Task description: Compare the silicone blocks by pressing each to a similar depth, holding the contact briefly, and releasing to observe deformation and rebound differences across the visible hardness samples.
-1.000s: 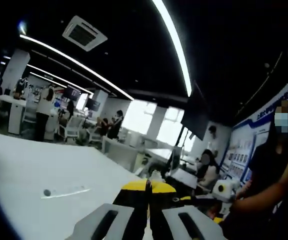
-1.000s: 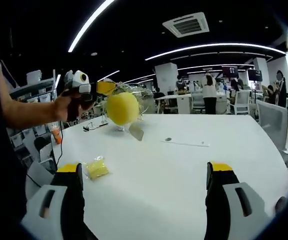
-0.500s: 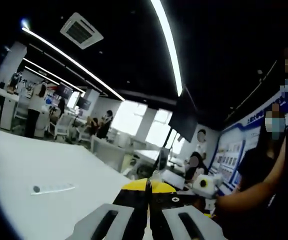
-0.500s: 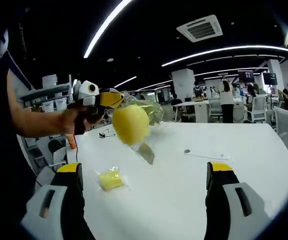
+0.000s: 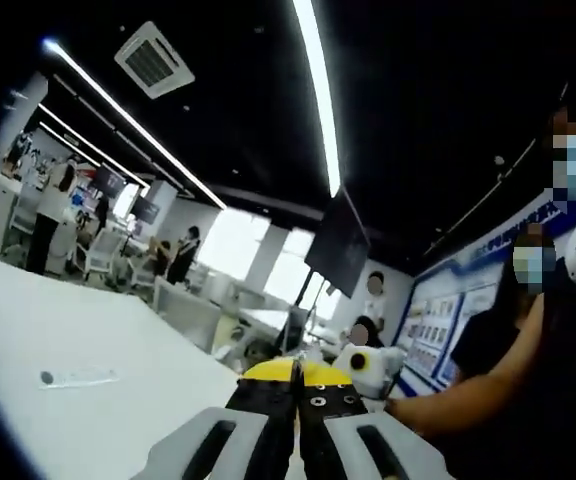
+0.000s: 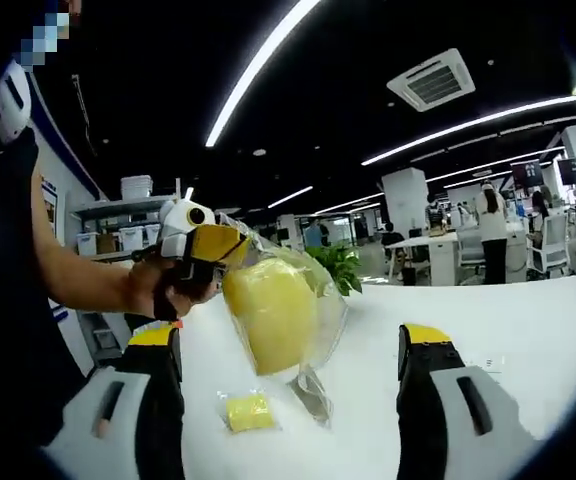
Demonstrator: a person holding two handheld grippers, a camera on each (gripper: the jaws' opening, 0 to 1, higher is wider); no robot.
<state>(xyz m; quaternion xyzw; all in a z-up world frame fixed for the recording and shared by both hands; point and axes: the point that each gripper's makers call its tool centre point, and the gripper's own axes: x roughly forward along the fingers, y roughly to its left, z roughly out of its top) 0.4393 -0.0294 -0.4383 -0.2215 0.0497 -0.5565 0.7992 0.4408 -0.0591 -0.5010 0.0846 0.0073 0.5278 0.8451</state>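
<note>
Left gripper point(image 5: 296, 375): jaws closed flat together, yellow tips meeting at 6 o'clock of the left gripper view. In the right gripper view the same gripper point(image 6: 230, 248) comes in from 9 o'clock, held in a hand point(image 6: 171, 288), pinching the top edge of a clear plastic bag point(image 6: 313, 295). The bag hangs in the air above the white surface point(image 6: 528, 320) with 1 large yellow silicone block point(image 6: 271, 313) inside (block sits tilted, its lower end toward 6 o'clock).

Right gripper point(image 6: 294, 345): wide open, nothing between the jaws, the 2 yellow-tipped jaws at 7 and 5 o'clock of its own view. The hanging bag sits between them in the picture; depth can't be told, no contact visible.

A 2nd, smaller yellow block point(image 6: 250, 411) in its own clear wrap lies on the surface at 6 o'clock, below the hanging bag and apart from it.

Left gripper view: the surface point(image 5: 88, 330) runs from 9 to 7 o'clock, with a thin clear strip point(image 5: 76, 377) lying on it at 8 o'clock. The right gripper point(image 5: 366, 365) shows at 5 o'clock, held on a bare forearm point(image 5: 458, 395).

Background: open office, ceiling light strips, a potted plant point(image 6: 340, 266) behind the bag.
</note>
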